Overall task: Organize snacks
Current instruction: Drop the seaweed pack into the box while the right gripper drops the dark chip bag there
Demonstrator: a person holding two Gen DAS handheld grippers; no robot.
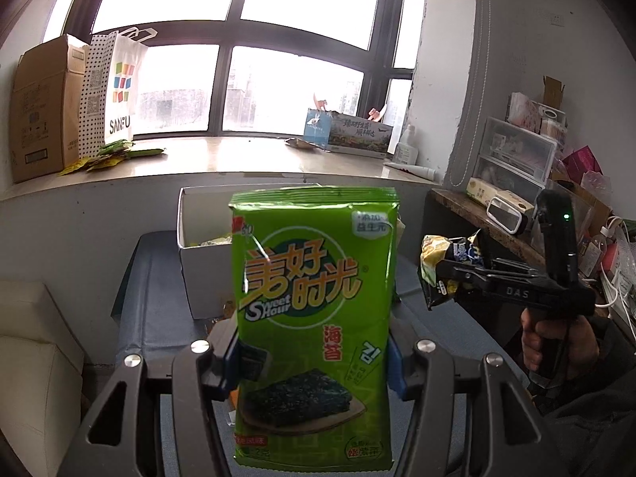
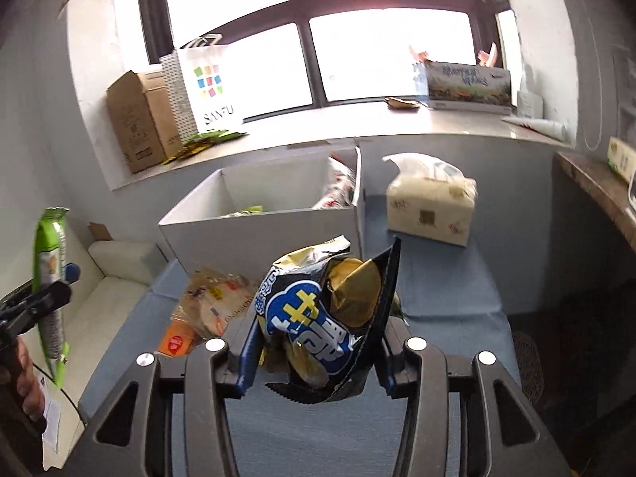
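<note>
- Blue table (image 2: 449, 286): carries the white box (image 2: 258, 230), a tissue pack (image 2: 431, 208) to the box's right, and a clear-wrapped snack pack (image 2: 214, 306) lying in front of the box. The tissue pack and the loose snack pack show only in my right wrist view; the left view has them hidden behind the seaweed packet.
- White box: open top. Right view shows a green-yellow wrapper at the bottom and a red-and-white packet leaning in the far right corner. Left view shows only a sliver of yellow-green contents past the wall.
- Windowsill (image 1: 222, 159): cardboard carton (image 1: 43, 107) and a white SANFU bag (image 1: 119, 87) at the left, small green and yellow sachets (image 1: 111, 155) spread at their foot, a printed tissue box (image 1: 357, 135) at the right.
- Seaweed packet (image 1: 314, 318): green, upright, held in the air in front of the box. My left gripper (image 1: 314, 361) is clenched on its lower half, one pad on each side edge.
- Chip bag (image 2: 330, 318): black and gold, crumpled, tilted, raised above the table. My right gripper (image 2: 318, 361) grasps it near the bottom; the exact pad contact is blurred, probably on the bag's sides.
- Left view alone shows the right gripper (image 1: 445, 278) from outside, with the chip bag (image 1: 445, 262) at its tip, well to the right of the seaweed packet.
</note>
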